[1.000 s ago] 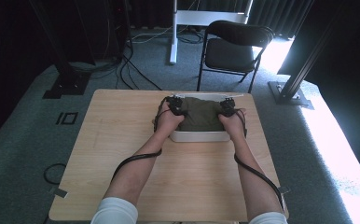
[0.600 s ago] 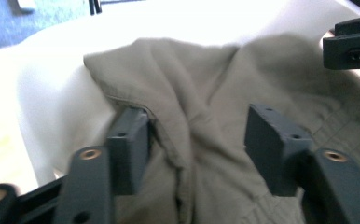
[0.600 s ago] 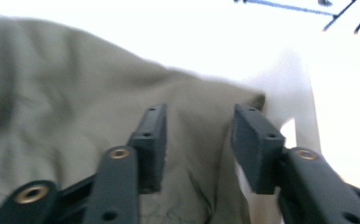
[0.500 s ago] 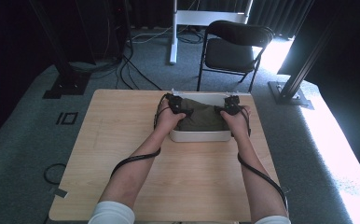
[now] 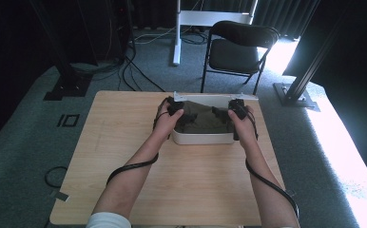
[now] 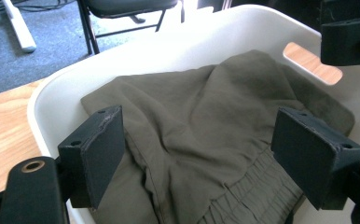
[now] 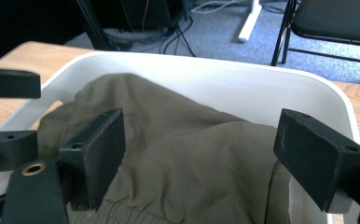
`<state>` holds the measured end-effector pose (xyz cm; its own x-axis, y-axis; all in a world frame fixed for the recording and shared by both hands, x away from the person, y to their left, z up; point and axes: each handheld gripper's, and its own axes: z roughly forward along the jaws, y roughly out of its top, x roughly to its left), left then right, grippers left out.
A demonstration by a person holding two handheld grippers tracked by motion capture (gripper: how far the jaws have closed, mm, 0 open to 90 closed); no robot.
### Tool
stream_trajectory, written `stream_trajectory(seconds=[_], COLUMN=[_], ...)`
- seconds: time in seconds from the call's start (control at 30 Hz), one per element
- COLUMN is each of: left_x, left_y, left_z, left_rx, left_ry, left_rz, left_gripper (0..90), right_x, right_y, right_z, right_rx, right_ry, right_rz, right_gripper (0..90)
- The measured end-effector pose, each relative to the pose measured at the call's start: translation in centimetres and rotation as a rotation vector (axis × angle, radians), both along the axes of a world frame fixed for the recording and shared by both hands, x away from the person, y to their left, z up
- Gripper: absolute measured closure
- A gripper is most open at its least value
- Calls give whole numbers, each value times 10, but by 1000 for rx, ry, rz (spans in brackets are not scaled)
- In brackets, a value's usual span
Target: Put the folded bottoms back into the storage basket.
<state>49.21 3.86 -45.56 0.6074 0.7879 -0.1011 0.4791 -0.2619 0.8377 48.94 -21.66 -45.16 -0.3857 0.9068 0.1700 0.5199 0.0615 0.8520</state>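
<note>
An olive-green garment lies crumpled inside a white plastic tub at the far middle of the wooden table. My left gripper hovers over the tub's left end and my right gripper over its right end. In the left gripper view the left gripper is open above the garment, its jaws having just been opening, with no cloth pinched. In the right gripper view the right gripper has likewise just been opening, and the garment lies loose beneath it.
A black folding chair and a white stand are on the carpet beyond the table. Black frame posts flank the table, and cables lie on the floor. Each gripper's cable trails back across the tabletop.
Both grippers have let go of the garment and their jaws have spread. Both hands have lifted slightly above the tub, and the cloth now rests inside it.
</note>
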Motion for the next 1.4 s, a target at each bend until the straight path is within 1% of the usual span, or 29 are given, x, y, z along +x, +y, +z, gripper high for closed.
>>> stream_trajectory(seconds=[0.03,0.07,0.1,0.17,0.2,0.27,0.33,0.4,0.43,0.47,0.5,0.57,0.6,0.63,0.67,0.73,0.8,0.9,0.97,1.03,1.07,1.17,1.23,1.33,1.4], left_x=[-1,-3,-5,-7,-9,-12,-16,-18,-18,-24,-26,-30,-30,-33,-35,-39,-43,-50,-53,-56,-57,-61,-64,-68,-72], left_y=[1,3,5,7,9,11,13,14,14,18,19,21,21,22,23,24,26,28,29,31,32,37,40,44,49], left_z=[0,1,2,2,3,3,3,2,2,-1,-2,-2,-2,-2,-2,-1,-1,-2,-3,-5,-6,-8,-9,-12,-15], left_rx=[-19,-25,-27,-31,-26,-31,-37,-36,-36,-27,-24,-32,-32,-30,-33,-40,-41,-39,-40,-44,-40,-36,-33,-34,-33], left_ry=[-3,-7,-12,-19,-20,-27,-37,-38,-38,-39,-39,-34,-34,-39,-42,-43,-42,-43,-45,-41,-40,-31,-29,-29,-31], left_rz=[1,0,4,2,-1,-3,-13,-13,-13,-13,-13,-20,-20,-25,-25,-36,-40,-50,-66,-75,-76,-73,-73,-72,-61], left_gripper=[191,191,191,191,191,191,191,190,190,189,189,189,189,189,189,189,189,189,189,189,189,189,189,189,189], right_x=[-2,-3,-4,-8,-9,-13,-16,-17,-19,-23,-25,-28,-28,-29,-33,-36,-40,-48,-52,-56,-59,-66,-69,-76,-81], right_y=[-1,-1,-1,-1,-1,-2,-3,-3,-3,-4,-4,-5,-5,-6,-6,-6,-6,-6,-6,-6,-7,-10,-13,-17,-19], right_z=[0,1,1,2,2,1,0,0,-1,-2,-3,-3,-3,-3,-3,-3,-4,-5,-5,-5,-5,-6,-7,-10,-11], right_rx=[0,3,-1,-25,-27,-28,-29,-36,-42,-80,-83,-77,-77,-79,-83,-98,-102,-98,-84,-88,-93,-87,-107,-110,-117], right_ry=[-4,-4,-7,-12,-13,-16,-17,-17,-16,-14,-16,-17,-17,-19,-14,-14,-16,-25,-28,-34,-37,-40,-49,-48,-57], right_rz=[4,6,13,20,24,27,32,39,44,59,62,66,66,66,75,89,106,114,120,122,121,123,132,131,130], right_gripper=[164,164,164,164,163,163,139,141,141,141,141,141,141,141,141,141,141,141,141,141,141,141,141,140,140])
